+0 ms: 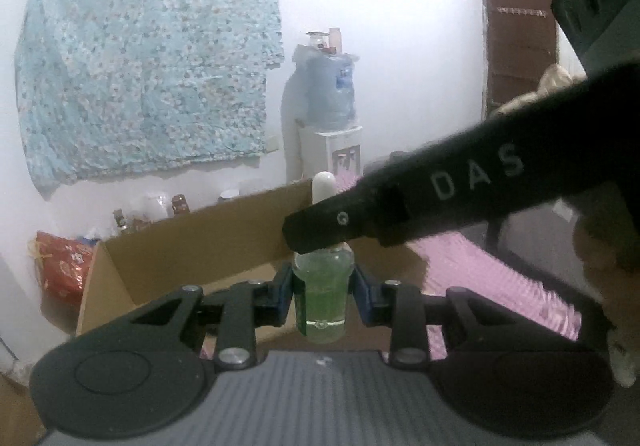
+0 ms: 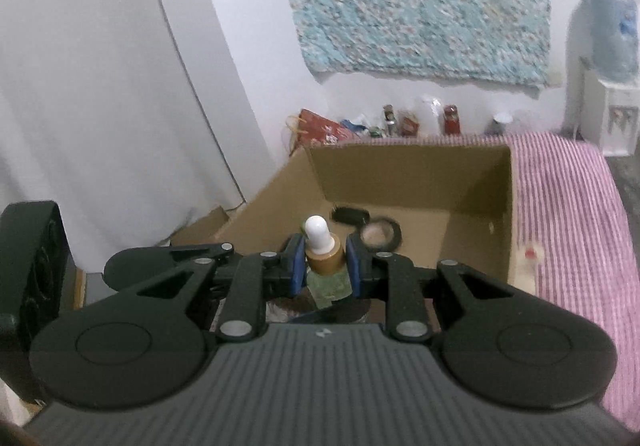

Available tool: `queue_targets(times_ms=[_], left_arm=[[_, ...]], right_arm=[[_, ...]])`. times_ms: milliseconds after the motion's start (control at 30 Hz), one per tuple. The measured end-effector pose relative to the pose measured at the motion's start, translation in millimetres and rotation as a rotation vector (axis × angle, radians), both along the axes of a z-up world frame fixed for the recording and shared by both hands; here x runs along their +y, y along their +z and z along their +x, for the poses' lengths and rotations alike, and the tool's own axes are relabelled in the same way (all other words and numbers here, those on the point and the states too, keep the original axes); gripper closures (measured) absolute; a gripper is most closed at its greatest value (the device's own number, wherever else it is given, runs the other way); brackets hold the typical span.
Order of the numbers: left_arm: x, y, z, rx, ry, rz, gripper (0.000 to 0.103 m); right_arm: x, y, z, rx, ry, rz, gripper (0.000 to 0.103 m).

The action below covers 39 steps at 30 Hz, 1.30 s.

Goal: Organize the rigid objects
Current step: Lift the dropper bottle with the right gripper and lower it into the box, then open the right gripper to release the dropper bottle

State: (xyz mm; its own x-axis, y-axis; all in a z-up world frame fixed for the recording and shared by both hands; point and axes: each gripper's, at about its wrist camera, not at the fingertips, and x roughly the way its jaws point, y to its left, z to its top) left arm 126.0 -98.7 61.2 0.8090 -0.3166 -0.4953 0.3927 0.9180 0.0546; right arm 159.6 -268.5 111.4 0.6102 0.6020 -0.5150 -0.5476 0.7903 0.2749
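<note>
Pink ribbed bedcover (image 2: 568, 206) bearing cardboard box (image 2: 412, 174) | left gripper (image 1: 323, 286) pinches dropper bottle (image 1: 323, 298) body | right gripper (image 2: 323, 266) pinches its collar

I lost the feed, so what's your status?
Left gripper and right gripper both shut on dropper bottle. Bottle upright, held before cardboard box. Tape roll already inside.

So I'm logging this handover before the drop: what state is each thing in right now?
dropper bottle: upright, part full of green liquid, white bulb cap on, gripped by both.
left gripper: jaws shut on the bottle's body.
right gripper: jaws shut on its brown collar.
cardboard box: open, on the pink striped cover.
tape roll: lying flat inside the box.
</note>
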Motion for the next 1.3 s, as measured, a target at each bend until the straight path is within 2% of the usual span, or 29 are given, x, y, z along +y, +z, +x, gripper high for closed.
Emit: queue_targets(times_ms=[100,200,400,600,767,967,1000,1067,1300], left_arm=[[5,5,37,0.068,0.018,-0.036,0.07],[11,-1,83,0.173,0.047,-0.08,0.07],[14,-27,158,0.336,0.147,-0.109,0.07],[18,-48,211,0.441,0.231,-0.103,0.07],[27,-59,238,0.5,0.278,-0.111,0.07],[34,-67,236,0.515,0.284,-0.111,0.068],[35,-66,235,0.517,0.285,-0.117,0.066],[37,-63,232,0.517,0.274,-0.139,0.053],[35,-46,219,0.471,0.285,-0.151,0.04]], right_arm=[[7,13,37,0.02,0.022,-0.028,0.082],[18,12,87,0.082,0.034,-0.055,0.082],[38,-16,179,0.218,0.045,-0.076,0.082],[59,-52,239,0.288,0.061,-0.094,0.082],[68,-75,259,0.299,0.075,-0.104,0.082],[69,-93,266,0.301,0.083,-0.129,0.082],[66,-95,266,0.303,0.083,-0.128,0.081],[64,-96,265,0.317,0.079,-0.117,0.08],[56,-86,258,0.299,0.043,-0.115,0.075]])
